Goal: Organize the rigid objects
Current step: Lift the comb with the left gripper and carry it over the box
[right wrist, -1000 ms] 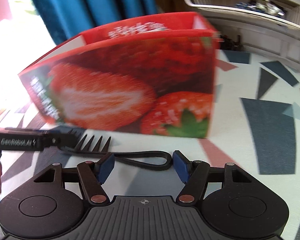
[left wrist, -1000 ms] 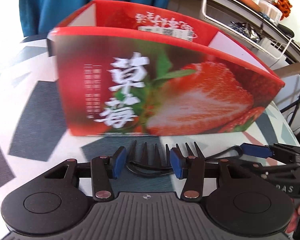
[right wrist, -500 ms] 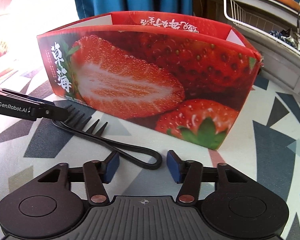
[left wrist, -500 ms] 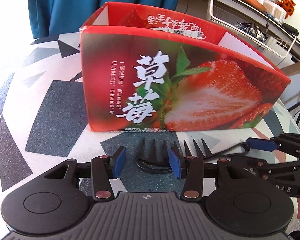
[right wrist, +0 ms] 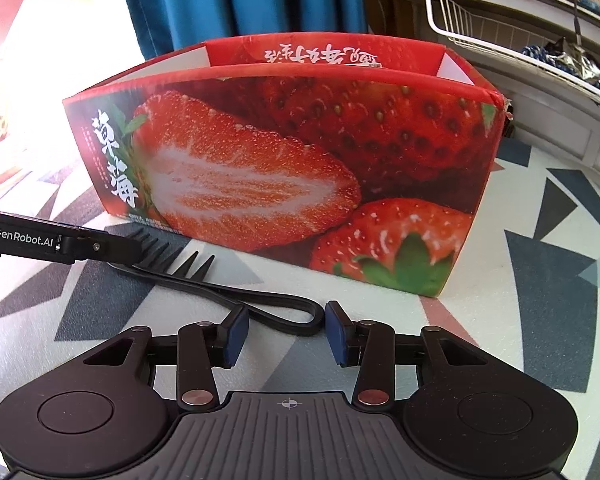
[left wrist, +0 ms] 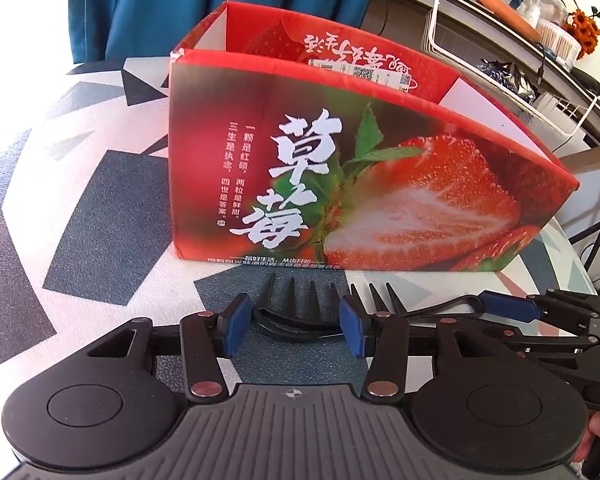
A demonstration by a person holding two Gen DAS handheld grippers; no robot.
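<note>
My left gripper (left wrist: 292,326) has its blue pads spread, one each side of the toothed head of the black comb (left wrist: 300,312). They straddle it without pinching. My right gripper (right wrist: 285,330) is just as wide, its pads flanking the looped handle end of the comb (right wrist: 288,312) without touching it. So I hold nothing with either tool. The comb lies flat on the patterned table (left wrist: 100,208), just in front of the strawberry box (left wrist: 360,184), its teeth pointing toward the box's near wall.

Compared with a second ago, both views have pulled back and steadied. The box was blurred and filling the frame; now it sits sharp and a little farther off, and I can see over its rim into the open top. The comb has not shifted. I read that as both tools settling into line for a two-ended pickup, with the grasp itself not yet made.

Taking the box as my landmark: behind it hangs a blue curtain (right wrist: 240,0), and behind it to the right a white wire rack (right wrist: 500,28) sits on a cluttered shelf, well apart from my work. The real obstacle is the box's tall near wall (right wrist: 280,152). The comb lies right at its foot, so I judge it must be lifted clear above the rim before it can go inside.
</note>
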